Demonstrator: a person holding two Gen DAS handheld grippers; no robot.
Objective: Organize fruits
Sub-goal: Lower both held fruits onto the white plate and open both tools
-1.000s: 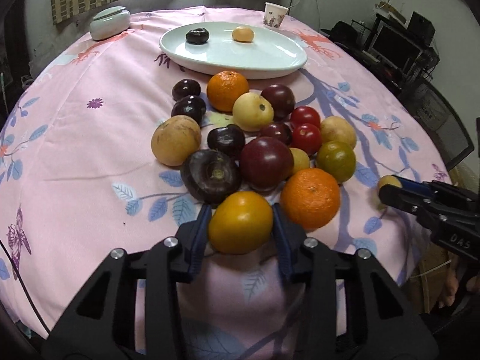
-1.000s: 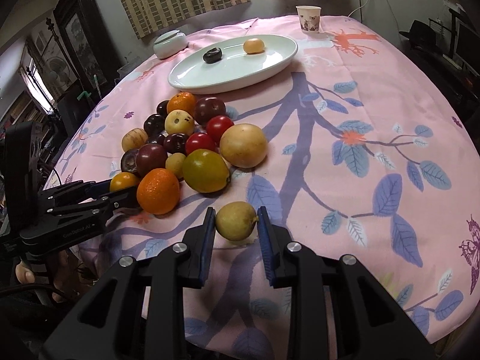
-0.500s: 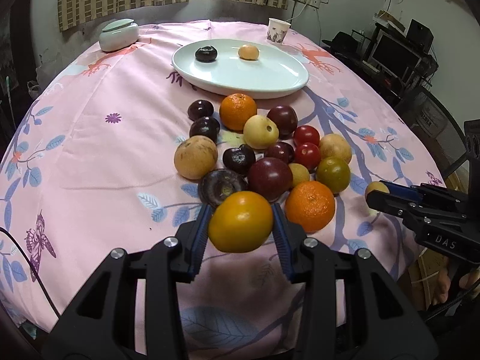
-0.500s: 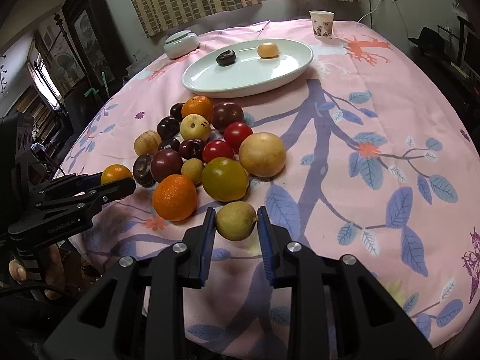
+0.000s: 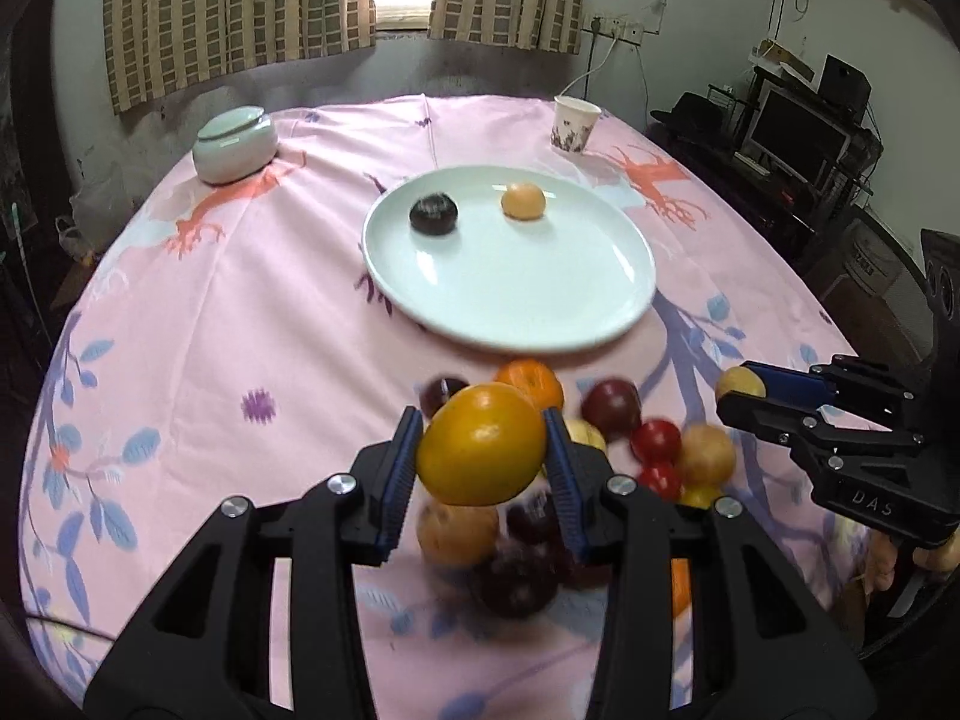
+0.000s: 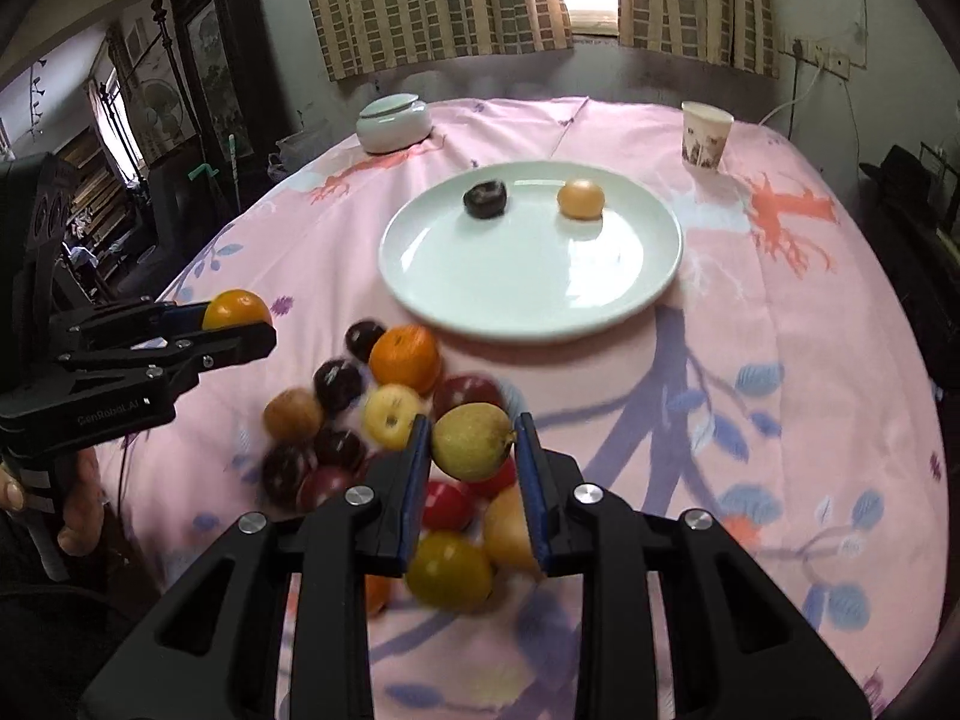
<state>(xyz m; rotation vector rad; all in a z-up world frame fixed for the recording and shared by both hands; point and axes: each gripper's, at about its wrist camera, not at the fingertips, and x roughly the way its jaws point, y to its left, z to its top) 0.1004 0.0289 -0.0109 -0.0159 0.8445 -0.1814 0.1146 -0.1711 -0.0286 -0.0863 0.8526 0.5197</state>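
My left gripper [image 5: 480, 450] is shut on a yellow-orange fruit [image 5: 482, 445], held in the air above the fruit pile [image 5: 606, 438]. My right gripper [image 6: 473, 450] is shut on a small yellow-green fruit [image 6: 471, 441], also lifted over the pile [image 6: 360, 408]. Each gripper shows in the other's view: the right one [image 5: 744, 390] at the right edge, the left one [image 6: 240, 324] at the left. Ahead lies a white plate [image 5: 540, 300] holding a dark plum [image 5: 433, 214] and a small orange-yellow fruit [image 5: 523, 201]. The same plate [image 6: 528, 294] appears in the right wrist view.
A pink flowered cloth [image 5: 240, 312] covers the round table. A lidded white bowl [image 5: 235, 145] sits at the far left and a paper cup [image 5: 575, 123] at the far right. A hand [image 6: 72, 498] holds the left gripper's handle. Furniture and a monitor [image 5: 798, 132] stand beyond the table.
Both grippers have risen and moved forward over the pile toward the plate, each still carrying its fruit. The plate now looks closer and the pile sits beneath the fingers.
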